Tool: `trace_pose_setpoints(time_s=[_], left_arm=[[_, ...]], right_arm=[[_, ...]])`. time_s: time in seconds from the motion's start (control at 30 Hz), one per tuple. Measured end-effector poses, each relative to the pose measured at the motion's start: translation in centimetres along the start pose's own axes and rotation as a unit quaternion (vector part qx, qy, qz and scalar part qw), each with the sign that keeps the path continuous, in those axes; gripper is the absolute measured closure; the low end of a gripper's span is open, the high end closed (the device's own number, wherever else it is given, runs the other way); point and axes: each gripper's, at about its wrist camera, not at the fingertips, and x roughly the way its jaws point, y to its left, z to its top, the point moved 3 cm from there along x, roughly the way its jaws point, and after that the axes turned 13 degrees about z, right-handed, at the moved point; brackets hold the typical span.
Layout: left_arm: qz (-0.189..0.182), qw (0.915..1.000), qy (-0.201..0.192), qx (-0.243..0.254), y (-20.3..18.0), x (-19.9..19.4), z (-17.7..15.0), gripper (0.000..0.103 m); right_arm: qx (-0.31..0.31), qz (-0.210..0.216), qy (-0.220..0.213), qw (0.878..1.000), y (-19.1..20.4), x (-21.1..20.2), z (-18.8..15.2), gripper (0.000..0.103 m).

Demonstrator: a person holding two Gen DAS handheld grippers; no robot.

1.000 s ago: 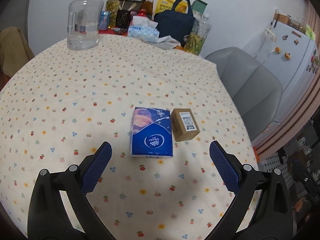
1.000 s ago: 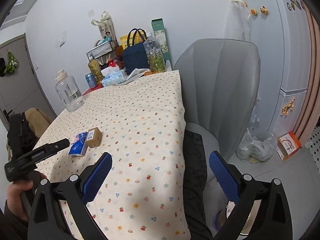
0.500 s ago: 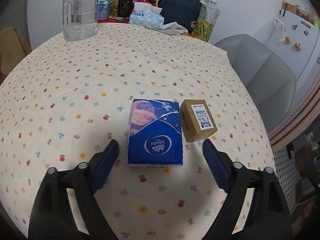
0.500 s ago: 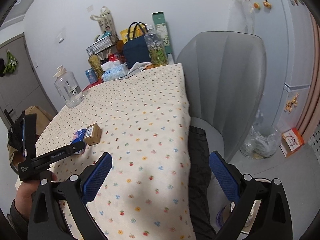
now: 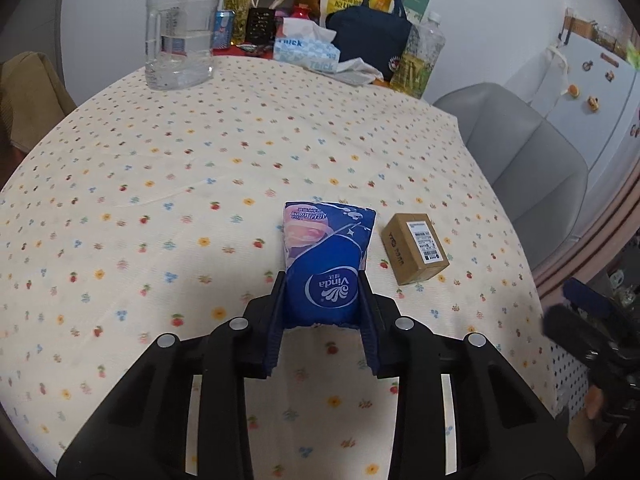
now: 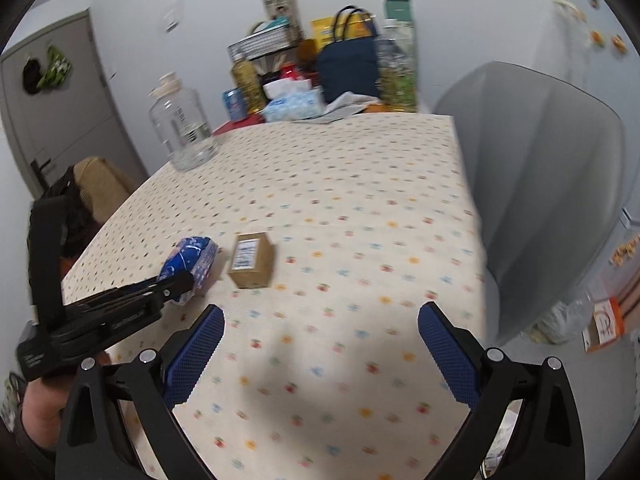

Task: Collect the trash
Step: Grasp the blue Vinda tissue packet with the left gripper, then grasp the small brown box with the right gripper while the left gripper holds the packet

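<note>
Left wrist view: the blue plastic-wrapped tissue pack (image 5: 326,264) lies on the desk (image 5: 200,160), which is covered with a cream floral-print cloth, and its near end sits between the two blue pads of the left gripper (image 5: 322,300). The jaws of the left gripper have just been closing, and both pads now press against the sides of the pack, whose wrapper is pinched narrower at the gripped end than at the far end. Just beside the pack, on its right and not touching it, stands a small brown cardboard box with a white label (image 5: 416,248). In the right wrist view the same tissue pack (image 6: 192,262) and cardboard box (image 6: 252,260) lie side by side near the desk edge, with the left gripper (image 6: 176,286) reaching in from the left, held by a hand (image 6: 44,408). The right gripper (image 6: 320,344) hovers over bare cloth near the box with its jaws wide apart and nothing between them. At the far end of the desk stand a clear plastic water jug (image 5: 178,36), a light-blue tissue box (image 5: 306,50) and a dark navy handbag (image 5: 370,40). A grey upholstered chair (image 5: 520,152) stands at the right side of the desk.
</note>
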Motion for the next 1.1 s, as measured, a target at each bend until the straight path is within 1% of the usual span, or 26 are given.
trace_pose_setpoints(time_s=[0.2, 0.33, 0.43, 0.5, 0.53, 0.6, 0.67, 0.7, 0.73, 0.83, 1.0, 1.1], left_arm=[[0.006, 0.9996, -0.019, -0.020, 3.0, -1.9, 0.6, 0.070], [0.010, 0.9991, -0.024, -0.033, 4.6, -2.5, 0.6, 0.070], [0.015, 0.9986, -0.026, -0.042, 5.7, -2.7, 0.5, 0.070], [0.019, 0.9984, -0.027, -0.046, 6.2, -2.7, 0.6, 0.070], [0.020, 0.9983, -0.027, -0.048, 6.5, -2.7, 0.5, 0.070], [0.023, 0.9980, -0.027, -0.051, 6.9, -2.7, 0.5, 0.070], [0.026, 0.9980, -0.027, -0.051, 7.0, -2.7, 0.5, 0.070], [0.026, 0.9980, -0.027, -0.050, 7.1, -2.7, 0.5, 0.070], [0.027, 0.9980, -0.027, -0.049, 7.1, -2.7, 0.5, 0.070], [0.024, 0.9982, -0.029, -0.047, 6.8, -2.9, 0.5, 0.070], [0.007, 0.9990, -0.033, -0.031, 4.7, -3.2, 0.5, 0.070], [-0.006, 0.9992, -0.037, -0.016, 2.9, -3.6, 0.6, 0.070]], right_arm=[[-0.029, 0.019, 0.029, 0.999, 3.1, 3.7, 1.3, 0.008], [-0.052, 0.013, 0.047, 0.997, 4.7, 6.2, 1.9, 0.008], [-0.055, 0.007, 0.056, 0.997, 4.9, 7.9, 2.3, 0.008], [-0.054, 0.002, 0.058, 0.997, 4.9, 8.8, 2.5, 0.011], [-0.054, 0.001, 0.058, 0.997, 5.0, 9.2, 2.7, 0.013], [-0.055, 0.000, 0.063, 0.997, 5.0, 10.0, 2.7, 0.023], [-0.053, 0.007, 0.087, 0.995, 4.9, 10.7, 2.4, 0.069], [-0.049, 0.015, 0.098, 0.994, 4.8, 10.8, 2.2, 0.070], [-0.048, 0.021, 0.094, 0.994, 4.8, 10.6, 2.1, 0.070], [-0.058, 0.024, 0.083, 0.995, 5.1, 9.3, 1.7, 0.070], [-0.058, 0.029, 0.066, 0.996, 4.9, 6.4, 1.0, 0.070], [-0.047, 0.026, 0.045, 0.998, 3.9, 3.8, 0.5, 0.070]])
